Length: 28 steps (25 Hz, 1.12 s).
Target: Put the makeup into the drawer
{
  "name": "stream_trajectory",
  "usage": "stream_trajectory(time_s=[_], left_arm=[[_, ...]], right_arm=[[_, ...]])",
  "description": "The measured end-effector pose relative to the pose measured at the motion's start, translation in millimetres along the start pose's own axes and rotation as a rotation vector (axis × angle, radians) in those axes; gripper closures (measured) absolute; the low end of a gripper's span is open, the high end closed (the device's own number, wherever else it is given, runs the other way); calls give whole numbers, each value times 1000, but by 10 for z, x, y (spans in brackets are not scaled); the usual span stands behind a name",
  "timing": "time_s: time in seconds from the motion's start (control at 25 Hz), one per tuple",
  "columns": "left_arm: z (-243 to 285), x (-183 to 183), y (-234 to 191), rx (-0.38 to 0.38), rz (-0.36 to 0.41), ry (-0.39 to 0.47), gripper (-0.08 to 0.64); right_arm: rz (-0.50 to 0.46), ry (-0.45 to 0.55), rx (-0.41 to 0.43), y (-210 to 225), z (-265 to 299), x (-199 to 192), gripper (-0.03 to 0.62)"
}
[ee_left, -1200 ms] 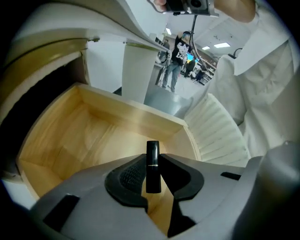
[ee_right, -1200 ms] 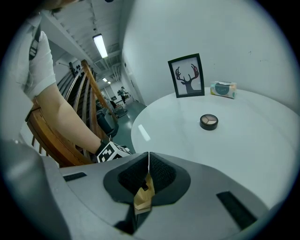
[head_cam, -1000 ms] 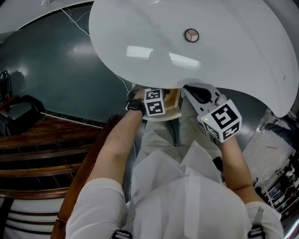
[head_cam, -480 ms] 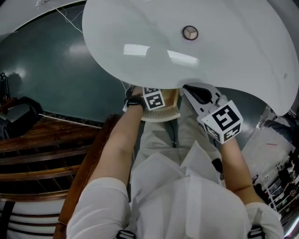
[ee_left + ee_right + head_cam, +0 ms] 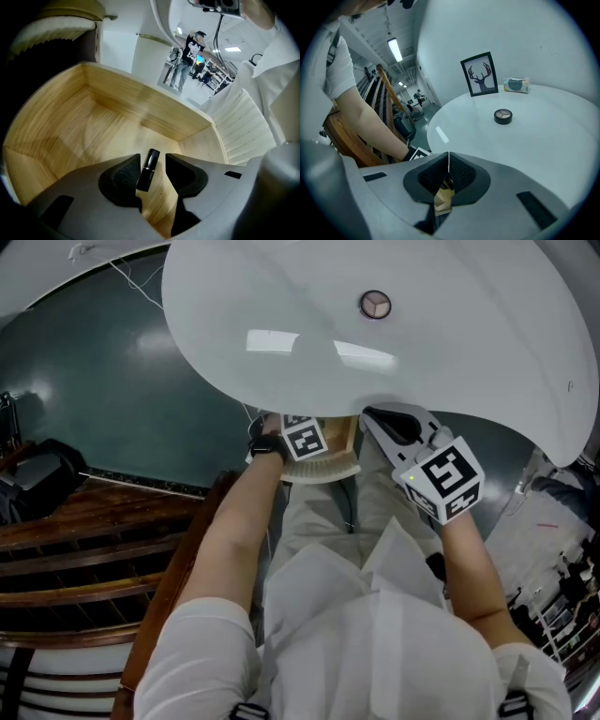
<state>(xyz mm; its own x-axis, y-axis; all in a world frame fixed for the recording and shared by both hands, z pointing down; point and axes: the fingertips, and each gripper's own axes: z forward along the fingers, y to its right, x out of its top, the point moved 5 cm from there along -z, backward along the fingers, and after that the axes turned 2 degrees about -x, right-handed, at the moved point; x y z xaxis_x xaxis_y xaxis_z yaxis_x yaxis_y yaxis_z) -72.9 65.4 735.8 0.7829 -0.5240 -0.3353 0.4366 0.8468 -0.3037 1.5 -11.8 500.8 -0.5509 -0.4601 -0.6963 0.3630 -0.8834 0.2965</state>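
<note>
White table with compact over drawer; left claw just opening round lipstick, right claw clenched.

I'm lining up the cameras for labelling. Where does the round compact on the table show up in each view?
Head view: the compact sits near the top, right of centre, on the white table.
Left gripper view: not in it; that view looks into the wooden drawer.
Right gripper view: the compact is right of centre, in front of the deer picture.
Shared landmark: the white table, in the head and right gripper views.
</note>
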Motion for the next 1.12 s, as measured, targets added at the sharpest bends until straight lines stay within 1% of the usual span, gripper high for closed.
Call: stream_trajectory(time_s=[0.12,0.36,0.6,0.92,1.12], left_arm=[[-69,21,30,4,0,16,387],[-211,3,93,7,4,21,388],[-403,27,186,33,43,14,388],[-800,188,331,57,31,82,388],[-1013,247,491,47,37,100,393]], right_arm=[[-3,2,-1,-20,-22,19,581],[-22,4,-2,-59,-54,88,581],[-35,12,-12,-86,-147,178,581],[-50,16,-31,-132,-298,291,581],[-55,19,-47,-129,-370,353,581]])
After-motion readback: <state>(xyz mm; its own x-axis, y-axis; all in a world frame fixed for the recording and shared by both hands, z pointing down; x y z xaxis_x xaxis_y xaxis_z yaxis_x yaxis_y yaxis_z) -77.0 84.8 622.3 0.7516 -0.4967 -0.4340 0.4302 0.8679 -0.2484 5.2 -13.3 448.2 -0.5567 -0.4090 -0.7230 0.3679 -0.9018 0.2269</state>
